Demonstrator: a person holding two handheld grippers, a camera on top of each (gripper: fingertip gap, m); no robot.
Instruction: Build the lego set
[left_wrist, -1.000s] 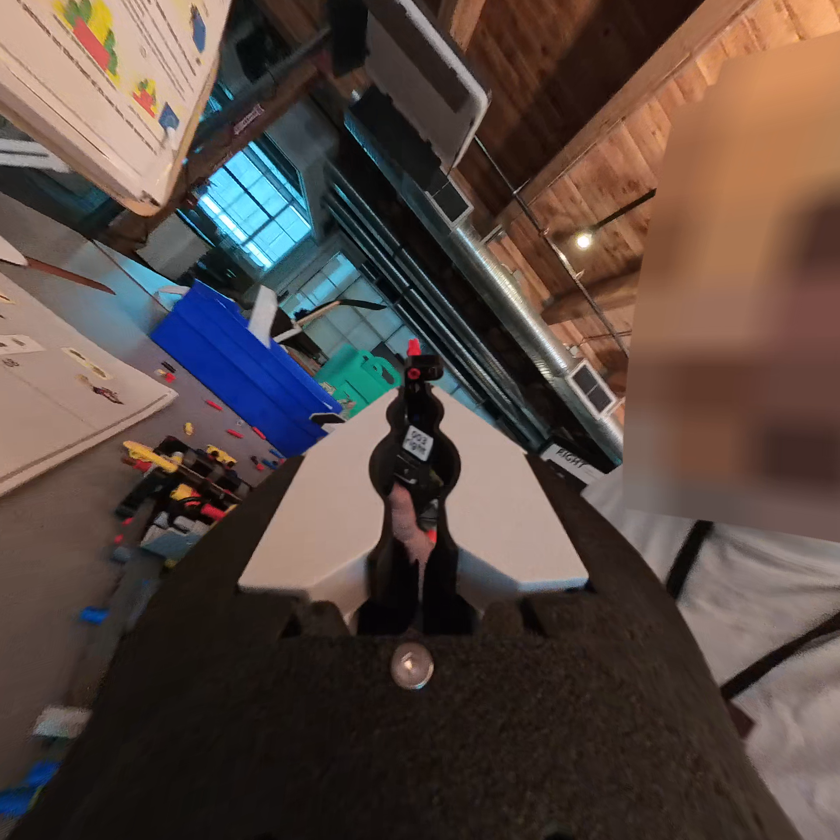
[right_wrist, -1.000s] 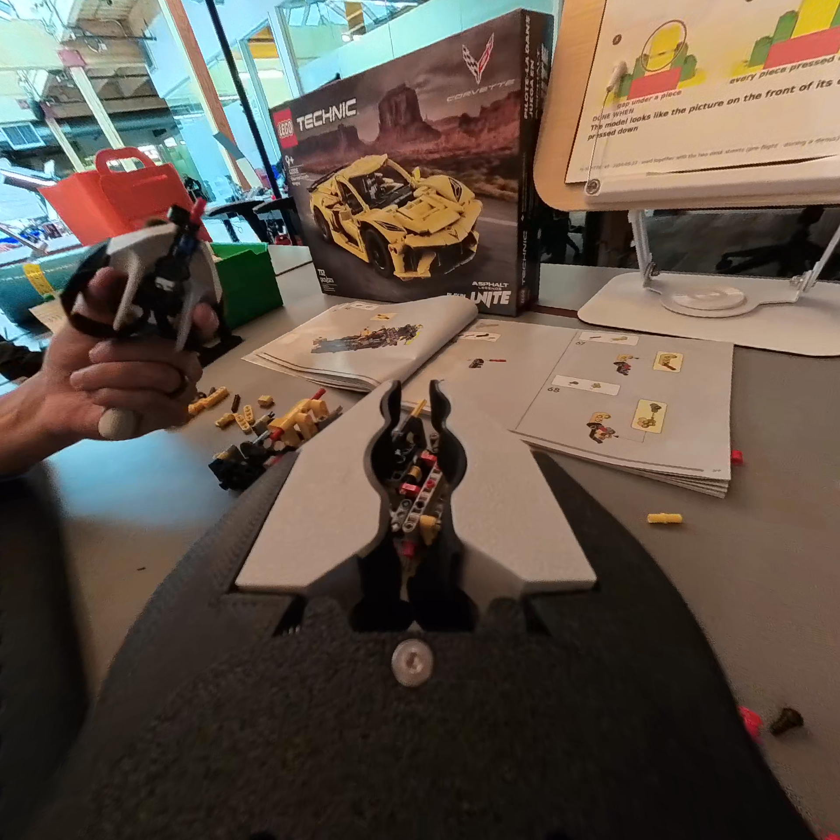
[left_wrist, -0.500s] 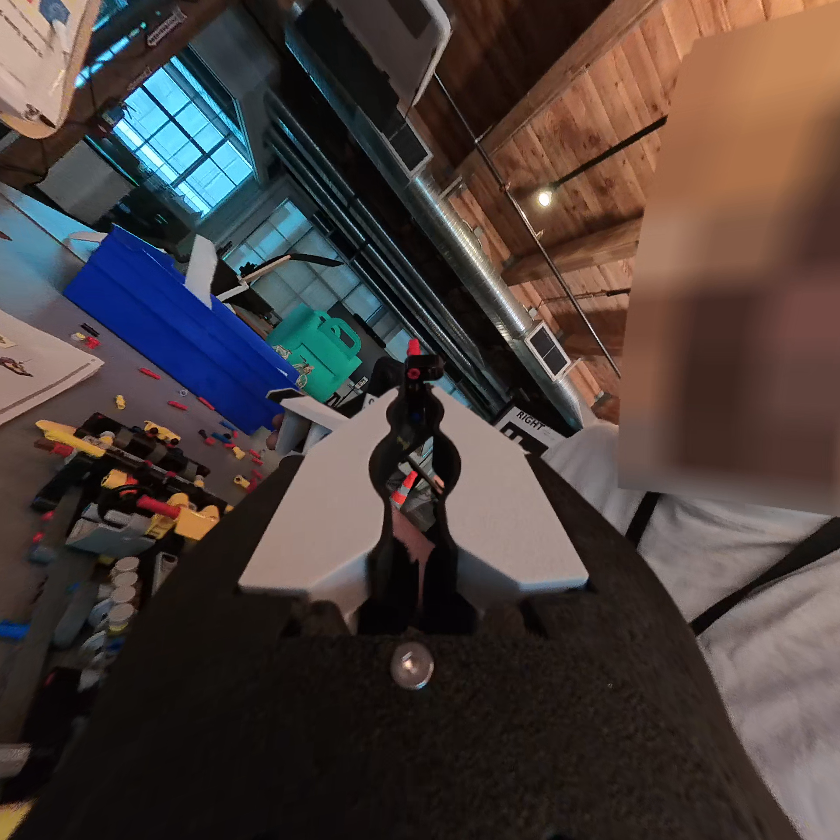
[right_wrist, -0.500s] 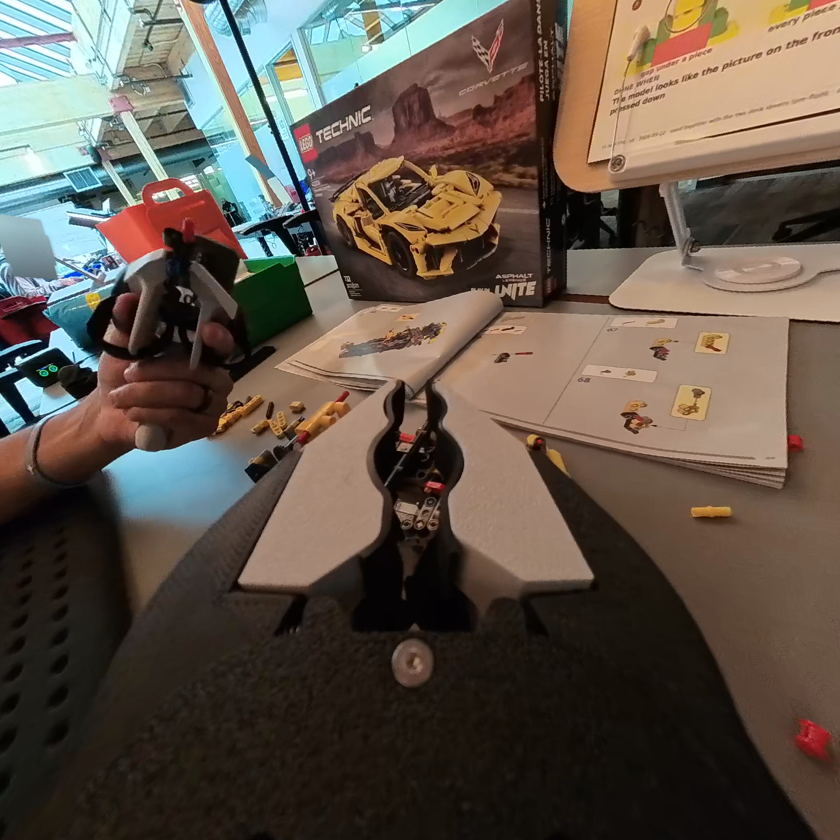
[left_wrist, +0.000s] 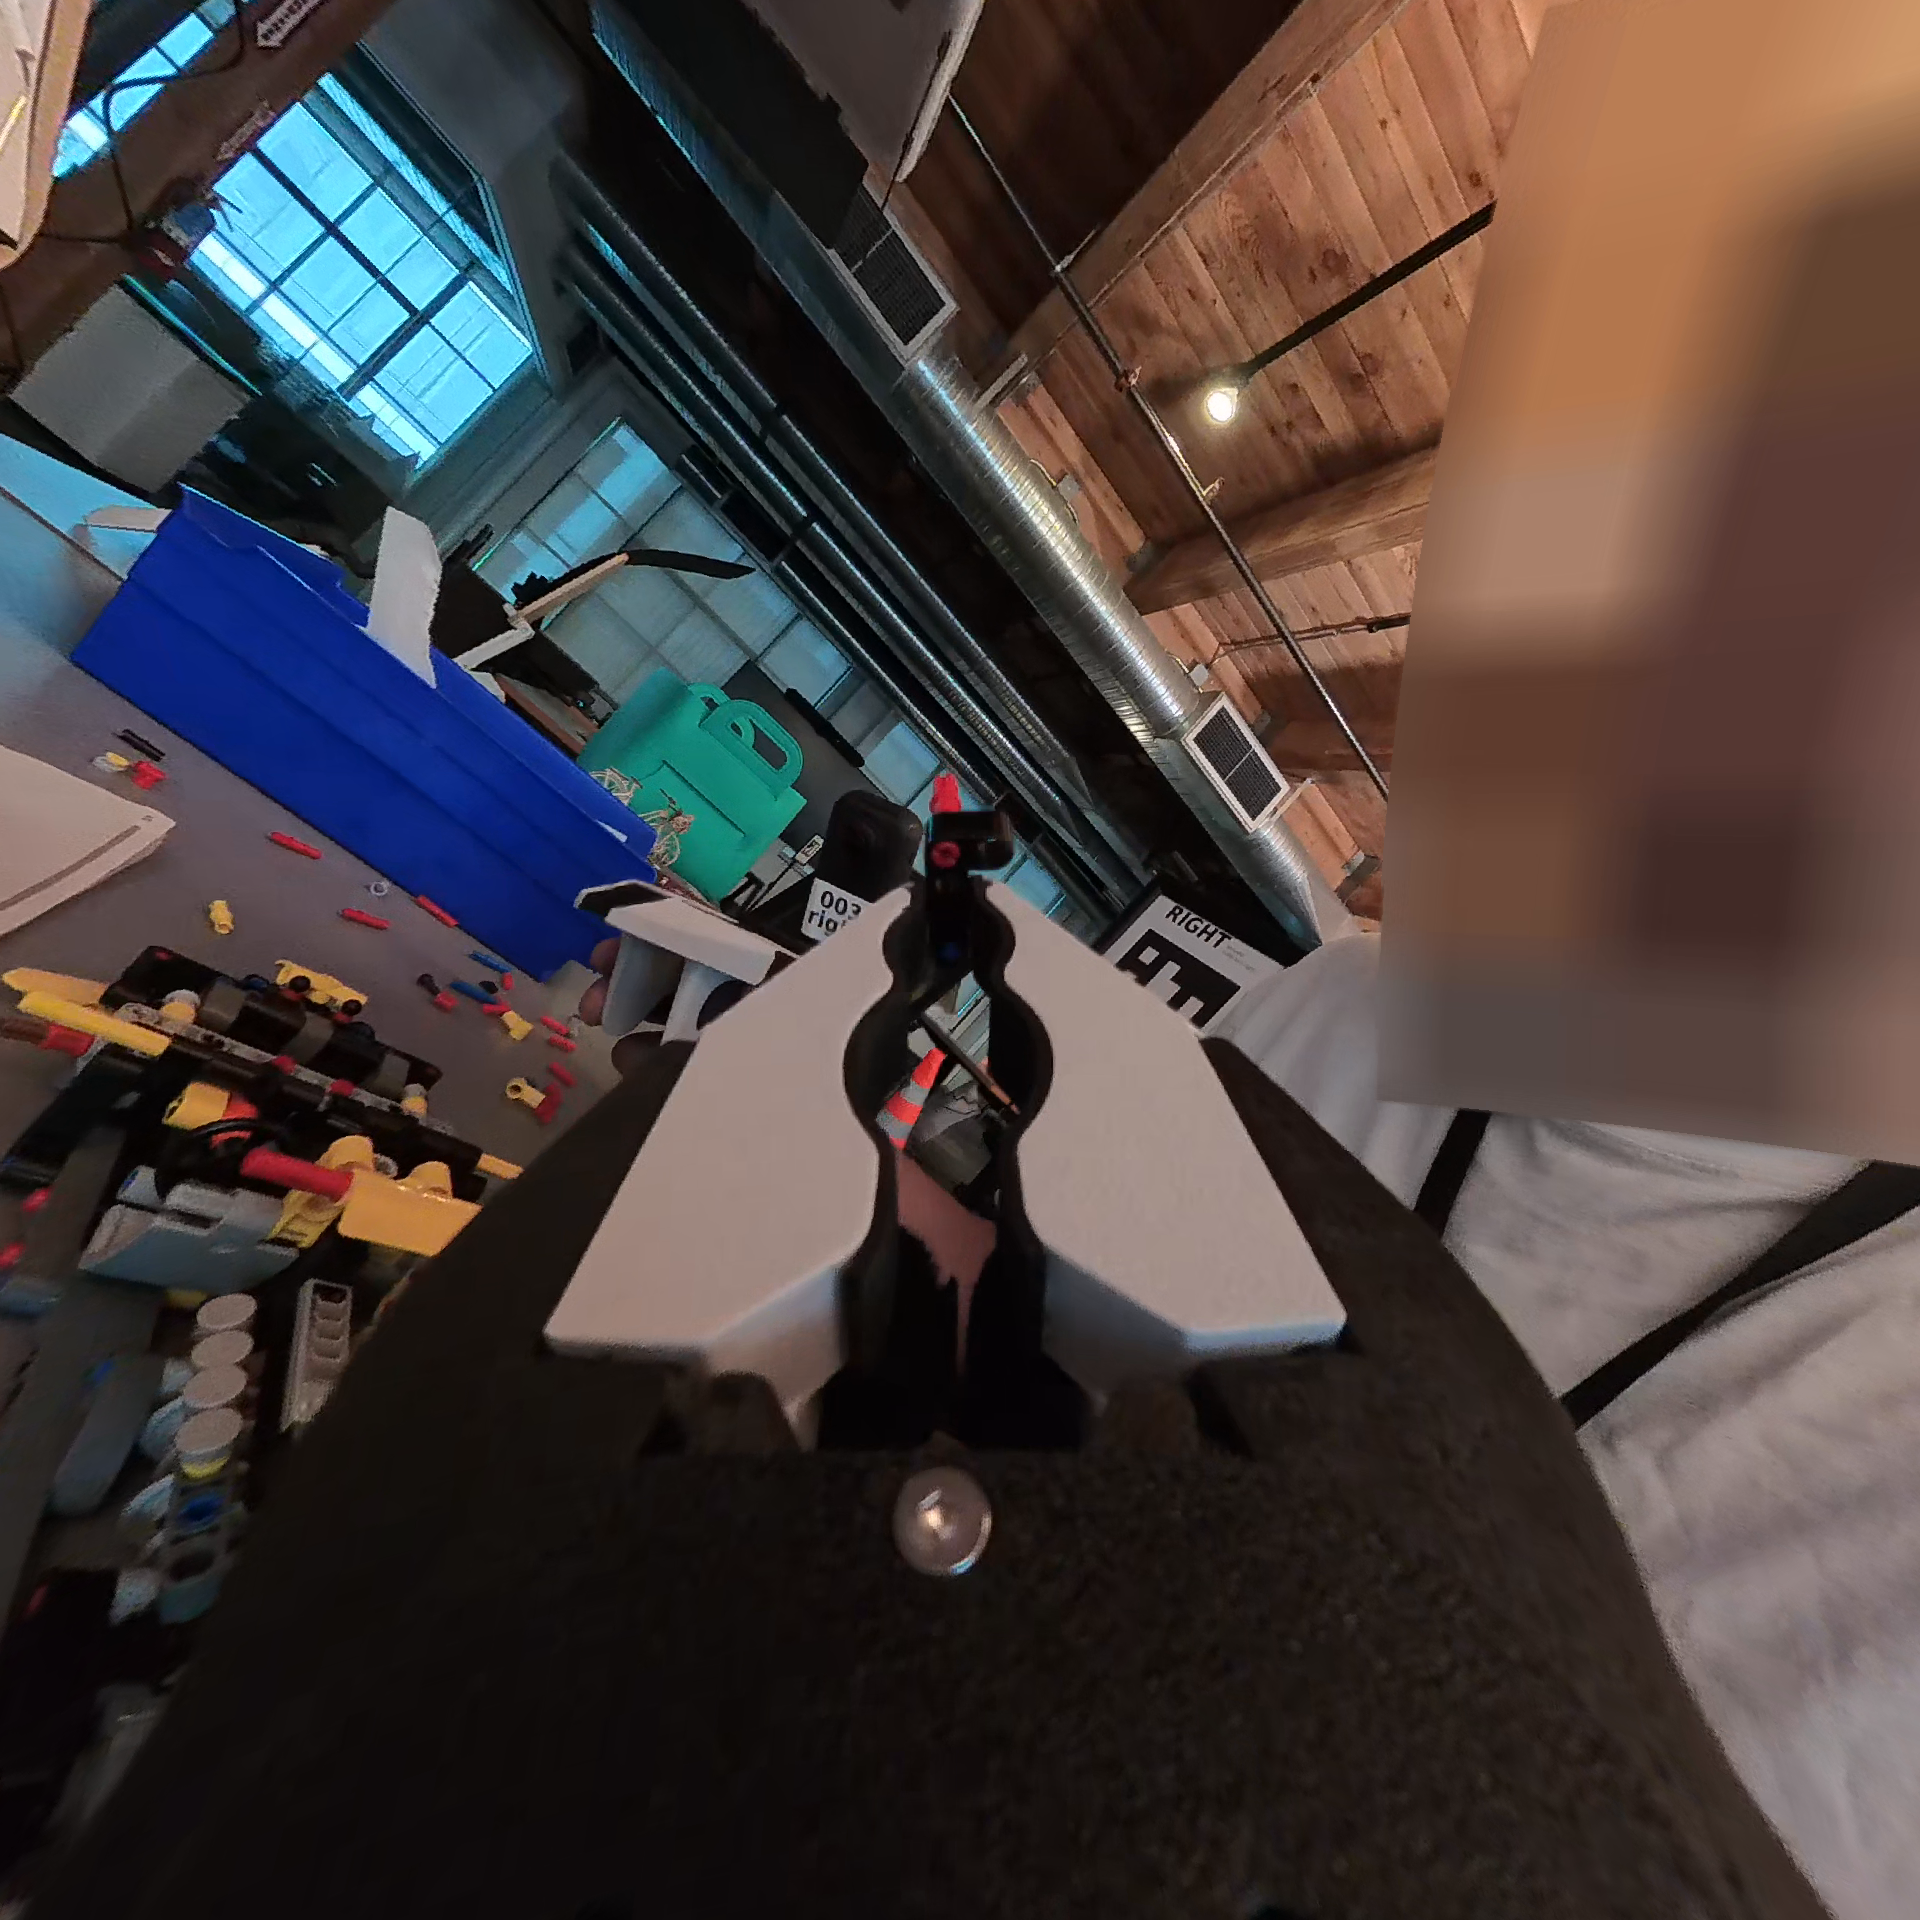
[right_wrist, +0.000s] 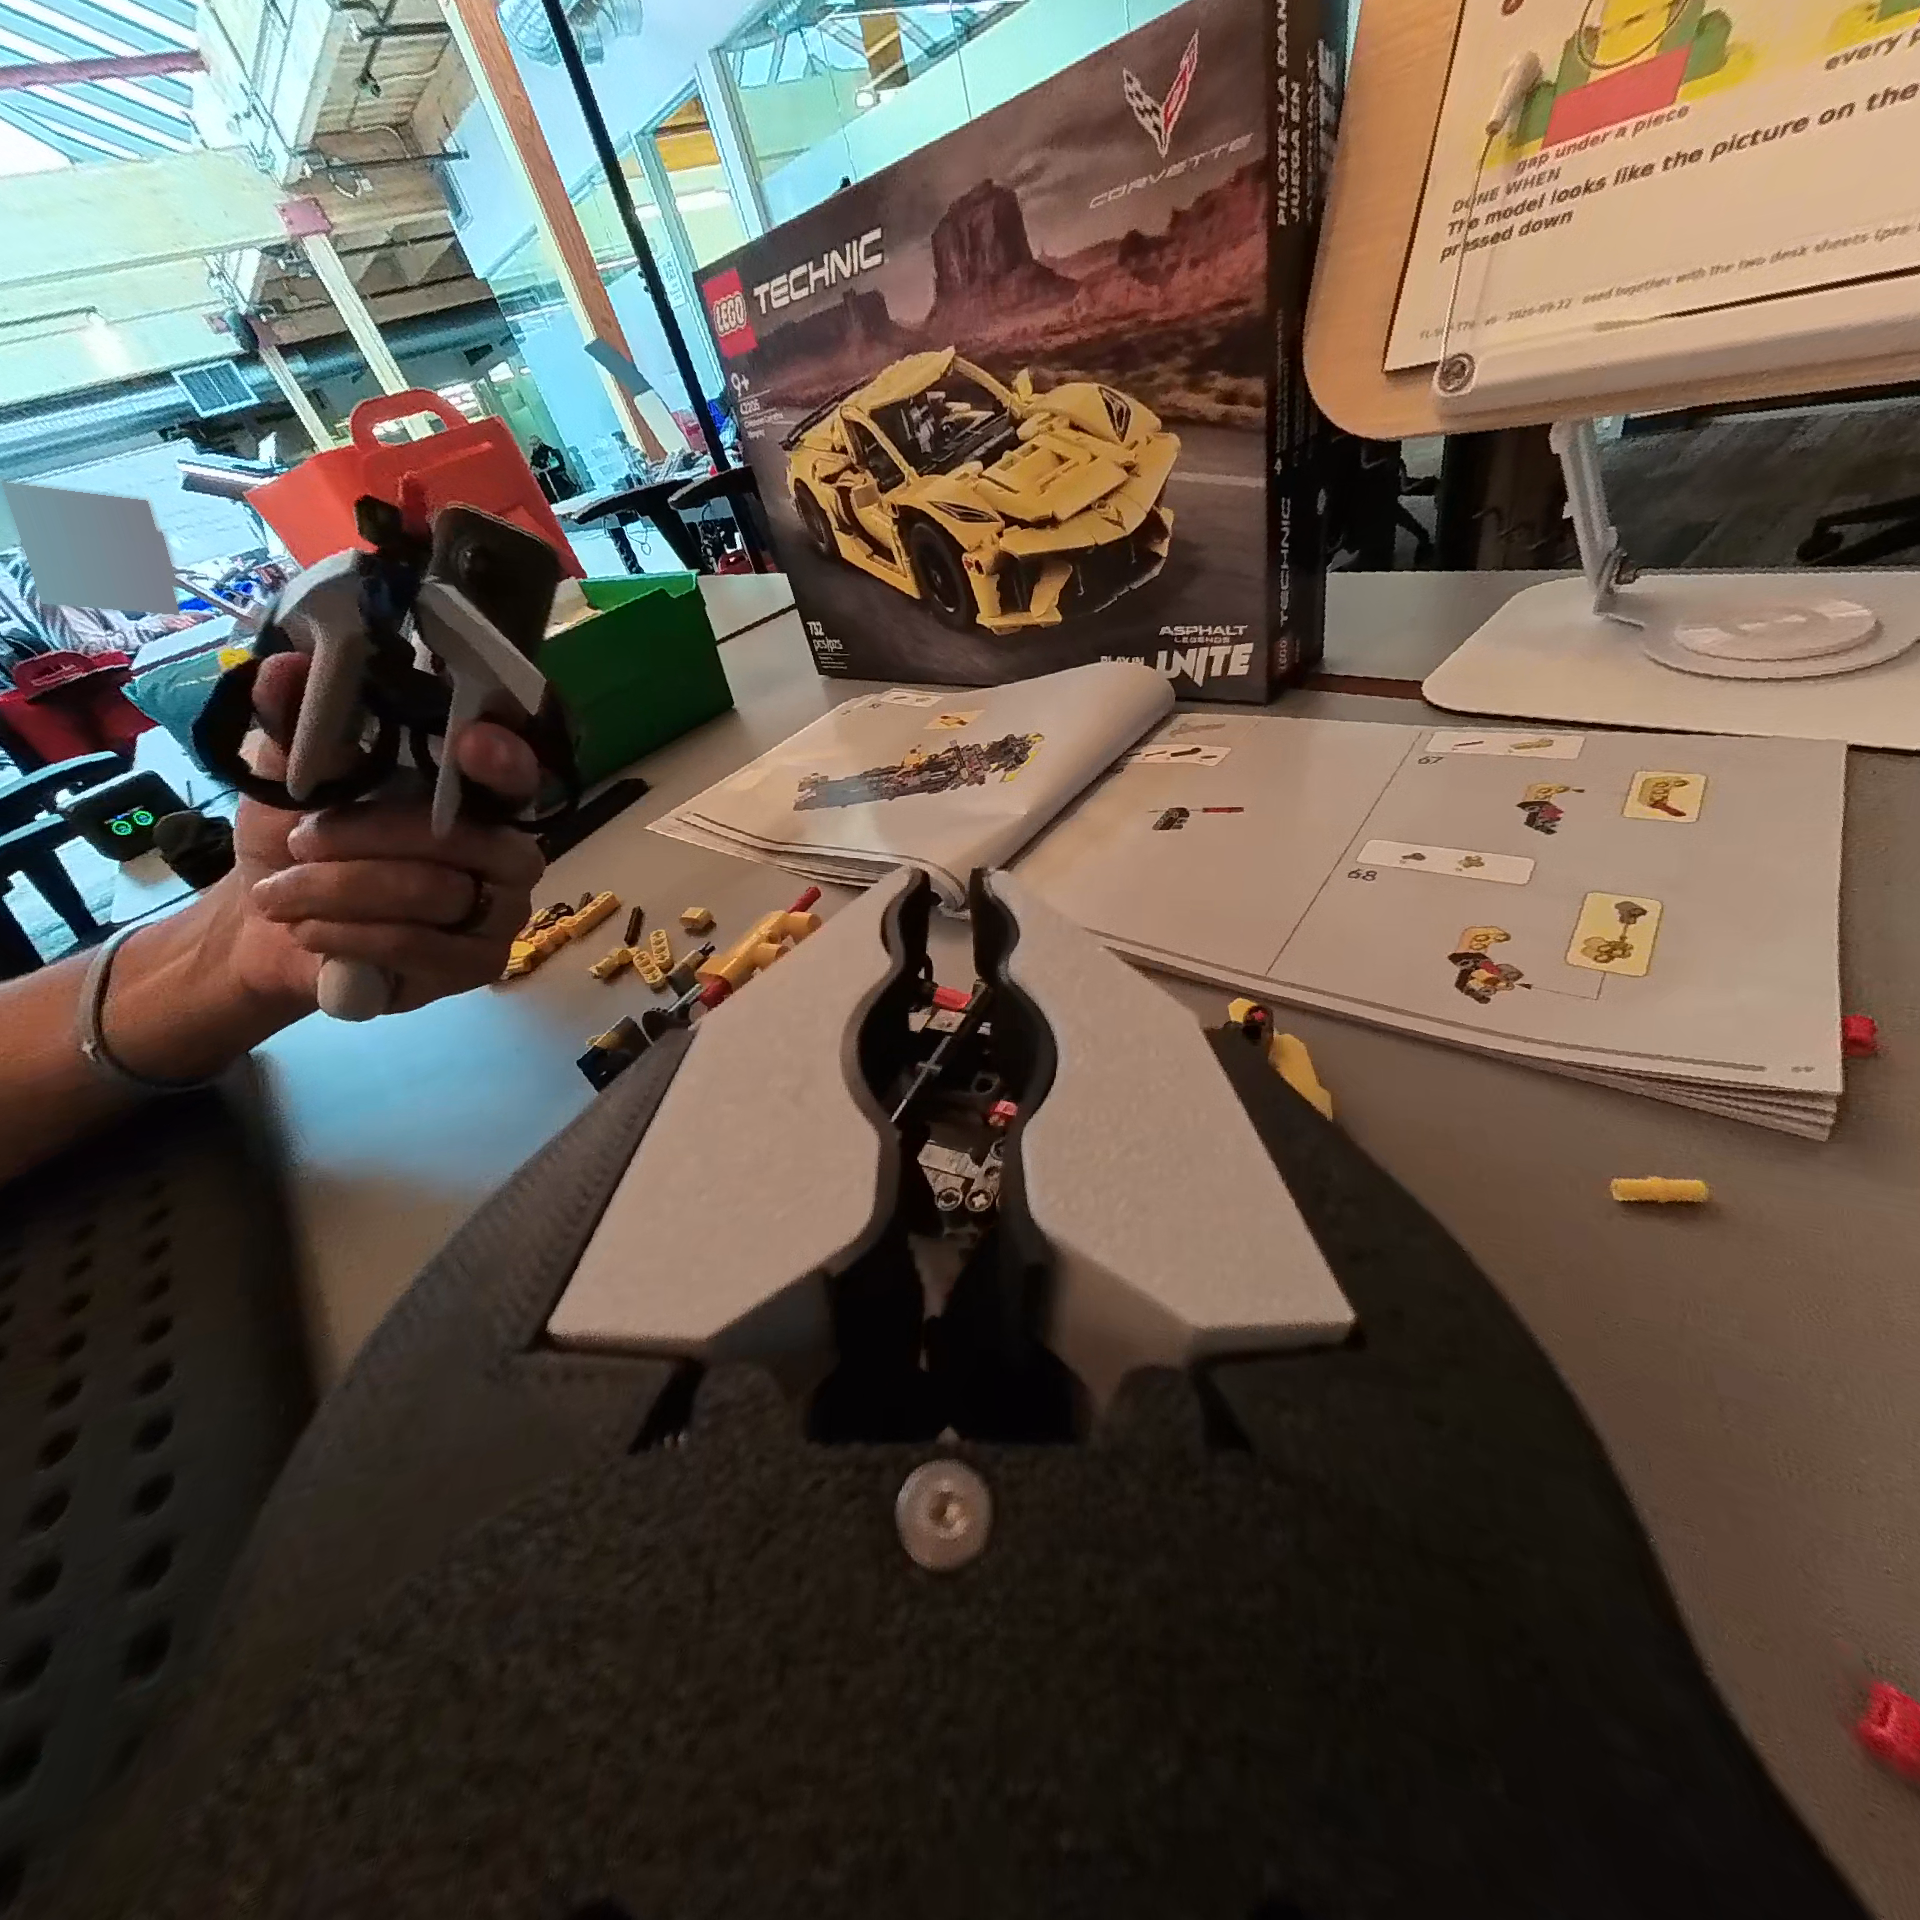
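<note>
Left tongs (left_wrist: 948, 914): matt white plastic fingers on a coarse, grainy black body with one bright metal screw (left_wrist: 941, 1523). Right tongs (right_wrist: 948, 904): same finish. Table (right_wrist: 1558, 1299): smooth matt grey. Instruction booklet (right_wrist: 1351, 862): paper, slight sheen. Set box (right_wrist: 1018, 416): glossy printed cardboard. Loose bricks (right_wrist: 1658, 1190): glossy plastic. Ceiling (left_wrist: 1299, 291): rough wooden planks; duct (left_wrist: 1039, 540): ribbed metal.
</note>
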